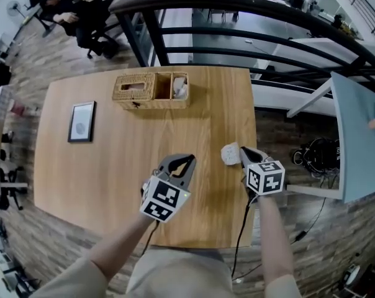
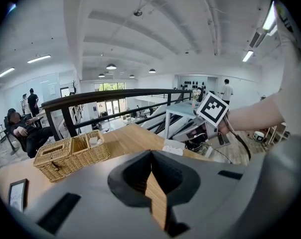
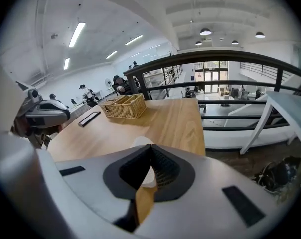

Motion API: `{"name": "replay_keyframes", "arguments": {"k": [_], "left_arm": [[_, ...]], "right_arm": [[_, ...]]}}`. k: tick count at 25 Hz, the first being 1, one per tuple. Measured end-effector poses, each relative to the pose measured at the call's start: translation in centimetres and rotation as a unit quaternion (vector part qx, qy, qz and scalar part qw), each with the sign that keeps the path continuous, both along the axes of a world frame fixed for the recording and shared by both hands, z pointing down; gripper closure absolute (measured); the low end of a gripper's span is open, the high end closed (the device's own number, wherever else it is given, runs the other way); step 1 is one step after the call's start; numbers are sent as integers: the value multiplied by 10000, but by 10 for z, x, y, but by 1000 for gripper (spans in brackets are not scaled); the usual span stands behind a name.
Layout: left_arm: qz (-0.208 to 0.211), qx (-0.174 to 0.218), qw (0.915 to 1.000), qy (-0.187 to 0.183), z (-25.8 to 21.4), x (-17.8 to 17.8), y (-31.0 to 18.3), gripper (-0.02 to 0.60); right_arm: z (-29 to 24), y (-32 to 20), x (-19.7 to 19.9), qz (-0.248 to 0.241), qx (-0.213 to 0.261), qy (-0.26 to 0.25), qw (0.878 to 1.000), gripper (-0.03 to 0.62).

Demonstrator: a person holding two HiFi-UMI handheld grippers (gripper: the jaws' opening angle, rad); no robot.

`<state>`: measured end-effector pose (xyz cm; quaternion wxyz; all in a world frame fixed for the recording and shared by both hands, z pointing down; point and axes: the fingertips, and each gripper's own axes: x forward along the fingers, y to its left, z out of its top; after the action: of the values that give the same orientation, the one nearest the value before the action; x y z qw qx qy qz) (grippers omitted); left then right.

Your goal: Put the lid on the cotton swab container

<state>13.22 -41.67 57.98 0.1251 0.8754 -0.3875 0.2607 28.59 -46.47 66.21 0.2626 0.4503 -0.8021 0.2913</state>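
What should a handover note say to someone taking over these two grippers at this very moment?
Left gripper: jaws together, empty, held over the table near its front edge.
Right gripper: jaws together, empty; a small white piece lies on the table right by its tips.
I cannot tell whether that piece is the lid or the container. The basket at the far side holds another white item.
Done: no lid fitted yet.
Left: find both parts, grip the lid, set it on the container.

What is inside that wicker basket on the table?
One open end compartment of the wicker basket holds something white; the middle looks empty. The woven cover hides the rest.
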Motion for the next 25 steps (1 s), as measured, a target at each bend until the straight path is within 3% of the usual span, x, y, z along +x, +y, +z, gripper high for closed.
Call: {"name": "replay_keyframes", "arguments": {"k": [8,15,20,25], "left_arm": [[-142,-21,9999,-8,-1,-24,4,558],[-209,-60,9998,11,3,-34,12,558],[-196,-4,9998,41,-7,-35,15,558],[-214,223,9995,75,-32,-40,13,558]], "right_arm": [[9,13,-31,-388,32,369,9986,568],[11,13,-38,-685,320,1228,9895,568],[8,14,-35,-453,163,938,9944,568],[-37,23,-44,-301,526,628,9962,568]]}}
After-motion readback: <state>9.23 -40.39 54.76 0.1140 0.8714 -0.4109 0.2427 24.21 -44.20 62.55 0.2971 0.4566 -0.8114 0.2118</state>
